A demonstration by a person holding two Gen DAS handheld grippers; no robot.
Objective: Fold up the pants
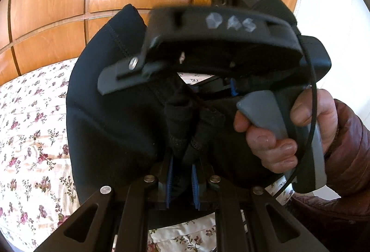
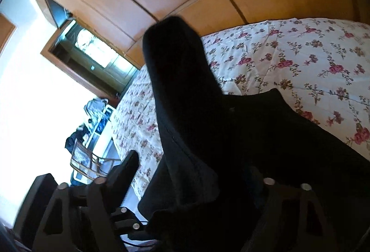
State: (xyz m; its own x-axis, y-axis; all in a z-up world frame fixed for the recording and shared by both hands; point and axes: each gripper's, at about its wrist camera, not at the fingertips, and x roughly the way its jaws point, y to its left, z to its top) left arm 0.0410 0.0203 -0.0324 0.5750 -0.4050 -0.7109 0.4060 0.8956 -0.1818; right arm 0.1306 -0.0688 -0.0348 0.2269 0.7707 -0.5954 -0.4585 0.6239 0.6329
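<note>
— Pants (image 1: 111, 118)?
— Black, stitched seams, bunched, lifted over floral bedspread (image 1: 30, 127).
— Left gripper (image 1: 182, 182)?
— Clamped tight on gathered fabric.
— Right gripper (image 2: 185, 194)?
— Draped in cloth; grip impossible to tell.

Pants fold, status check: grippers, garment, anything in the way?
Left gripper shut on black pants. Right gripper part open, cloth between. Pants held above floral bedspread. Nothing blocking.
</note>
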